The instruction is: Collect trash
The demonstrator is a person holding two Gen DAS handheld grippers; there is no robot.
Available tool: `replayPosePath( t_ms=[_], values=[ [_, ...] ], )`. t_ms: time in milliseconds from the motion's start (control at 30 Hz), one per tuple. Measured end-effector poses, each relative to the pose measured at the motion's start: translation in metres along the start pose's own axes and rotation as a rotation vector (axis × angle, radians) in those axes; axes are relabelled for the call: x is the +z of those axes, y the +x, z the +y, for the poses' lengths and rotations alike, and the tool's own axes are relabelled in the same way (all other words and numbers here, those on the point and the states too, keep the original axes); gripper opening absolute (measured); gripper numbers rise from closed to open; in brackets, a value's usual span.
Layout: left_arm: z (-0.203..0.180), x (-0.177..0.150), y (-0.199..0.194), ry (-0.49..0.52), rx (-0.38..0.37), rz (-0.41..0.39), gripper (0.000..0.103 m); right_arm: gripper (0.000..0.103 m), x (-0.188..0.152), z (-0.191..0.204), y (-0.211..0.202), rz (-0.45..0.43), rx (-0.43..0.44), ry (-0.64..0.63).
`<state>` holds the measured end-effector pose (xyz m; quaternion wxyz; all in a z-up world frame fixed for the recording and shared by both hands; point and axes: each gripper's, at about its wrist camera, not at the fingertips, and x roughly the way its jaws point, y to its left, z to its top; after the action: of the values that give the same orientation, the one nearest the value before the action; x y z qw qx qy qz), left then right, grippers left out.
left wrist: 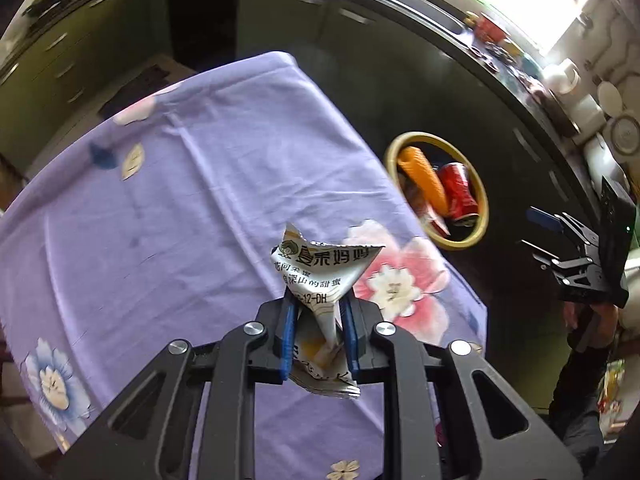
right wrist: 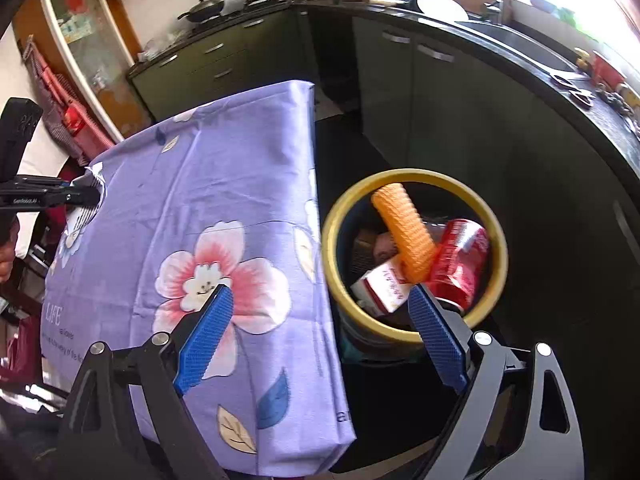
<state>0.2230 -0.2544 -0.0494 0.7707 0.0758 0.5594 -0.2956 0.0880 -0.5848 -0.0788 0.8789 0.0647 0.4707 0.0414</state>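
My left gripper (left wrist: 318, 312) is shut on a crumpled silver-white wrapper (left wrist: 320, 276) with printed characters, held above the purple flowered tablecloth (left wrist: 192, 184). In the right wrist view that gripper (right wrist: 86, 196) shows at the far left with the wrapper (right wrist: 86, 210) in its tips. My right gripper (right wrist: 320, 296) stands open and holds nothing, straddling the table's right edge and the yellow-rimmed bin (right wrist: 496, 248). The bin (left wrist: 482, 196) stands on the floor and holds an orange ribbed object (right wrist: 406, 232), a red can (right wrist: 460, 264) and a red-and-white carton (right wrist: 384, 286).
Dark kitchen cabinets and a black countertop (right wrist: 540, 64) curve round behind the bin, with a sink and dishes. A wok and pot (right wrist: 204, 10) sit on the stove at the back. The right gripper (left wrist: 560, 240) shows at the right edge of the left wrist view.
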Motion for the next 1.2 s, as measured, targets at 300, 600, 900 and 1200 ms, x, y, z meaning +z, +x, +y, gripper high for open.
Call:
replayPosePath(
  t_ms=[300, 600, 900, 1200],
  values=[
    [-0.126, 0.082, 0.111, 0.159, -0.148, 0.077, 0.022, 0.088, -0.029, -0.071, -0.014, -0.009, -0.047, 0.106],
    [-0.162, 0.133, 0.213, 0.108, -0.111, 0.089, 0.032, 0.088, -0.056, -0.116, -0.016, 0.004, -0.041, 0.186],
    [-0.148, 0.128, 0.245, 0.022, -0.063, 0.096, 0.054, 0.088, -0.06, -0.125, -0.014, -0.011, -0.016, 0.213],
    [-0.112, 0.062, 0.139, 0.014, -0.1, -0.09, 0.08, 0.088, -0.072, -0.088, -0.025, -0.058, 0.009, 0.171]
  ],
)
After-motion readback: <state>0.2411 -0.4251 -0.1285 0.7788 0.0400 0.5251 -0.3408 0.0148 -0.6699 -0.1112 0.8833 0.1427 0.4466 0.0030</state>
